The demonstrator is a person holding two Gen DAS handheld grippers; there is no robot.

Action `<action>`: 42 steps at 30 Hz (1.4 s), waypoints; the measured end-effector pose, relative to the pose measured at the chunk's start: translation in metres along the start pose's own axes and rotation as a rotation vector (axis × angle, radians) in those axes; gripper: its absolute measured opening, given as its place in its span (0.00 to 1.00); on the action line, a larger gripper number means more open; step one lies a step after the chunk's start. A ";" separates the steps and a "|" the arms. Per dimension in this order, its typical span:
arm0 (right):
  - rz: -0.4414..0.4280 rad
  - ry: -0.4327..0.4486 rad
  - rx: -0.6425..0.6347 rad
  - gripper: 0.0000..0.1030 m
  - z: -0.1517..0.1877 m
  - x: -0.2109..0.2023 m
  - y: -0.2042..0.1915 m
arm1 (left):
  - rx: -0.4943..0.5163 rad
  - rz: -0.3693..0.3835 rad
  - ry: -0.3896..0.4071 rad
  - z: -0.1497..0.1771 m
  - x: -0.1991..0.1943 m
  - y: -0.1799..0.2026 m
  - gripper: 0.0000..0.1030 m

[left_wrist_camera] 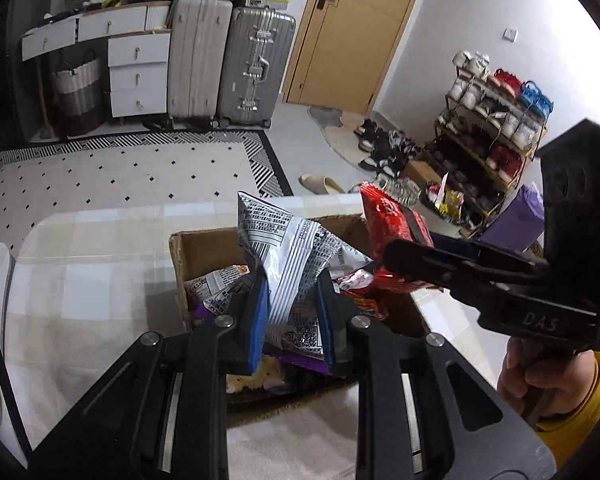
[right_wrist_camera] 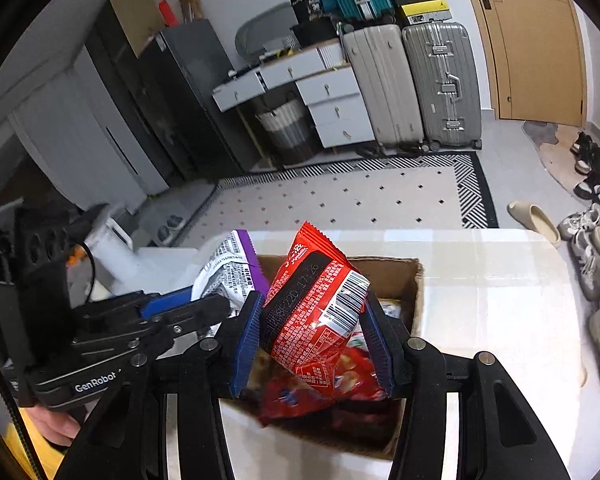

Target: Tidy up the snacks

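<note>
My left gripper [left_wrist_camera: 294, 312] is shut on a silver and purple snack bag [left_wrist_camera: 296, 256] and holds it over an open cardboard box [left_wrist_camera: 204, 248] on the table. My right gripper [right_wrist_camera: 312, 340] is shut on a red snack bag [right_wrist_camera: 316, 312] above the same box [right_wrist_camera: 412, 280]. The right gripper also shows in the left wrist view [left_wrist_camera: 404, 264], pinching the red bag [left_wrist_camera: 392, 220]. The left gripper shows in the right wrist view [right_wrist_camera: 216, 304] with the silver bag [right_wrist_camera: 228, 268]. More snack packets [left_wrist_camera: 360, 292] lie inside the box.
The box stands on a table with a pale checked cloth [left_wrist_camera: 92, 264]. Beyond the table are a patterned rug [left_wrist_camera: 120, 176], suitcases [left_wrist_camera: 252, 68], a white drawer unit [left_wrist_camera: 138, 76], a shoe rack [left_wrist_camera: 496, 128] and a door [left_wrist_camera: 352, 28]. A purple bag [left_wrist_camera: 516, 216] sits at right.
</note>
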State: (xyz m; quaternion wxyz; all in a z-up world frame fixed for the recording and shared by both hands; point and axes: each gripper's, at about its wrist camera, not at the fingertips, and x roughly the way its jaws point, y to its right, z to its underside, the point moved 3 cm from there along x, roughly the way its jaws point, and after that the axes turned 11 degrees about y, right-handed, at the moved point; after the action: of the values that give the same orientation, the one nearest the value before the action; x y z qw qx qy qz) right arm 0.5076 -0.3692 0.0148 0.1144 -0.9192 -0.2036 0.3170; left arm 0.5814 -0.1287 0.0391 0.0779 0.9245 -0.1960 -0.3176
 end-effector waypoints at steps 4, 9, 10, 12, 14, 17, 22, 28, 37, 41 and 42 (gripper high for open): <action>0.009 -0.013 -0.008 0.48 0.001 0.011 0.008 | -0.019 0.017 -0.021 -0.002 0.030 -0.008 0.19; 0.017 -0.029 -0.022 0.48 0.003 0.022 0.012 | -0.005 0.013 -0.024 0.002 0.052 -0.010 0.19; 0.017 -0.026 -0.025 0.49 0.003 0.023 0.013 | -0.003 0.016 -0.031 0.005 0.054 -0.009 0.19; 0.021 -0.024 -0.032 0.49 0.003 0.022 0.013 | 0.003 0.023 -0.040 0.010 0.055 -0.008 0.20; 0.016 -0.022 -0.030 0.49 0.004 0.022 0.012 | 0.026 0.002 -0.042 0.014 0.056 -0.005 0.23; 0.020 -0.016 -0.030 0.49 0.004 0.021 0.011 | 0.030 0.010 -0.029 0.013 0.055 -0.002 0.32; 0.006 0.001 -0.027 0.49 0.002 0.014 0.007 | 0.040 0.005 -0.017 0.013 0.042 0.001 0.46; 0.006 0.047 -0.025 0.49 0.004 -0.009 0.000 | 0.008 0.007 0.010 0.018 0.014 -0.009 0.50; -0.014 0.203 -0.066 0.58 0.023 -0.090 -0.035 | 0.004 -0.037 0.153 0.028 -0.073 -0.003 0.77; -0.013 0.308 -0.107 0.72 0.043 -0.137 -0.054 | 0.064 -0.108 0.271 0.042 -0.128 0.017 0.81; -0.005 0.344 -0.120 0.78 0.050 -0.150 -0.060 | 0.081 -0.121 0.300 0.048 -0.140 0.022 0.83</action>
State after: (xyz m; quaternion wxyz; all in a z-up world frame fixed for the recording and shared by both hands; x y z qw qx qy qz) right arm 0.3502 -0.3790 0.0768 0.0930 -0.9646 -0.2018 0.1421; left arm 0.4436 -0.0925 0.0850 0.0498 0.9740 -0.1388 -0.1721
